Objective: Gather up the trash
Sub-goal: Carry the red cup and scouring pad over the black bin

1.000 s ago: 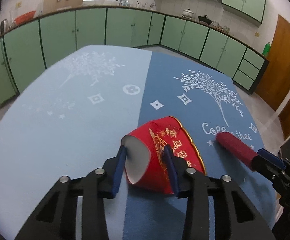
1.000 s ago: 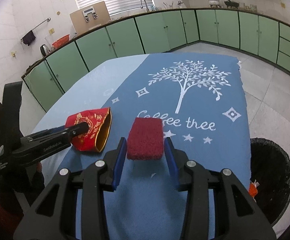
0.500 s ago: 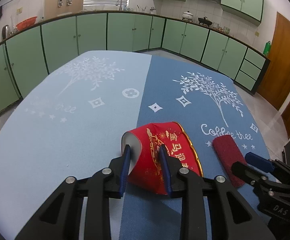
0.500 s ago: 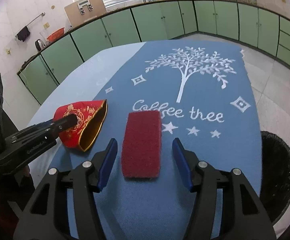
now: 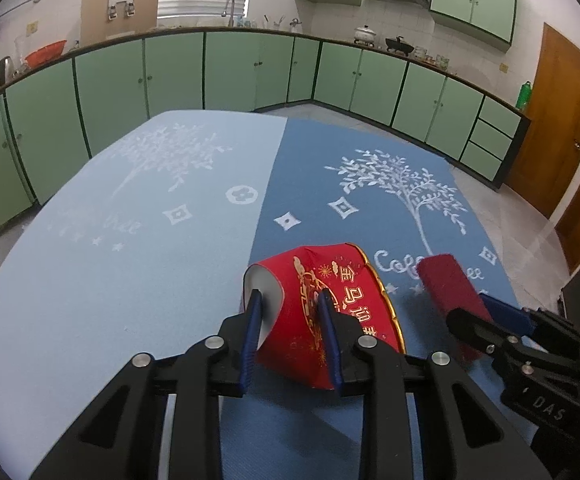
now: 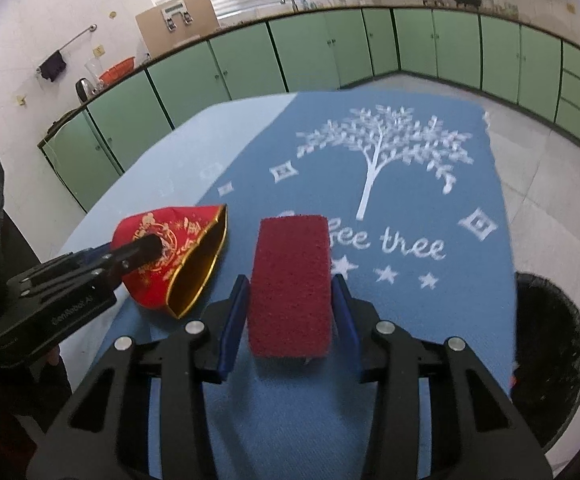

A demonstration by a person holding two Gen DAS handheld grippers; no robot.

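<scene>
A red paper cup (image 5: 330, 280) with gold print lies on its side on the blue tablecloth (image 5: 129, 280). My left gripper (image 5: 288, 296) is shut on its base end, and the cup wall is squashed between the pads. From the right wrist view the cup (image 6: 177, 236) shows its gold-lined mouth, with the left gripper (image 6: 149, 244) on it. A dark red scouring pad (image 6: 290, 264) lies flat beside the cup. My right gripper (image 6: 289, 280) is closing on it, both pads against its long sides. The left wrist view shows the pad (image 5: 446, 280) and right gripper (image 5: 470, 310) at lower right.
A black trash bin (image 6: 546, 360) stands on the floor just past the table's right edge. Green cabinets (image 5: 249, 68) line the walls behind the table. A wooden door (image 5: 558, 128) is at the far right.
The right gripper's jaws spread wide off the scouring pad, then came back in against its sides. The left gripper's jaws narrowed on the cup, squashing it more.
</scene>
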